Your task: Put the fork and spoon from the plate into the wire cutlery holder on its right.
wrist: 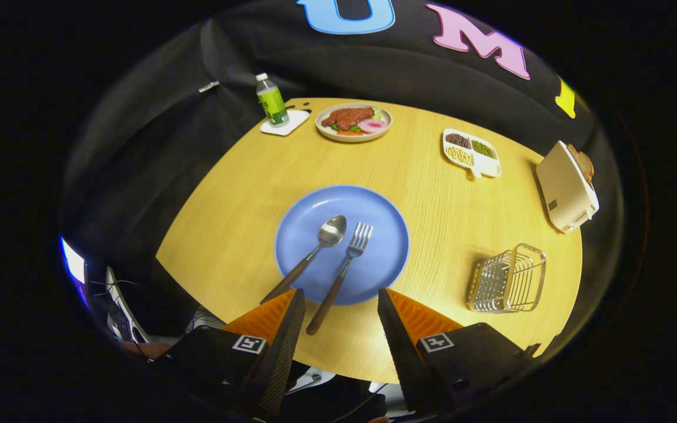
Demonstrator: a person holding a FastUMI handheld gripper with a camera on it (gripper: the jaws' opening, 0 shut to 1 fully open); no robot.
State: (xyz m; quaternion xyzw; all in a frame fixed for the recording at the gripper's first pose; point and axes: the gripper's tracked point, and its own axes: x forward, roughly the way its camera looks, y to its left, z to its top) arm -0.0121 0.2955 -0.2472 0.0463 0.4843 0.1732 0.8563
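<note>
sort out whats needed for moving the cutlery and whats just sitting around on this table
For the job: spoon, fork, blue plate, wire cutlery holder, open tongs hovering over the handles.

Lying about: green bottle on a coaster, meal plate, divided dish, toaster.

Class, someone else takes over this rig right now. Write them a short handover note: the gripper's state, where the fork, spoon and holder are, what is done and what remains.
Gripper: jaws open, holding nothing, hovering over the near rim of the blue plate.
Spoon and fork lie side by side on the plate, handles pointing toward the jaws; the fork's handle end sits between them.
Wire holder stands on the table right of the plate.
Done: nothing moved yet.
Left: carry fork, then spoon, into the holder.
</note>
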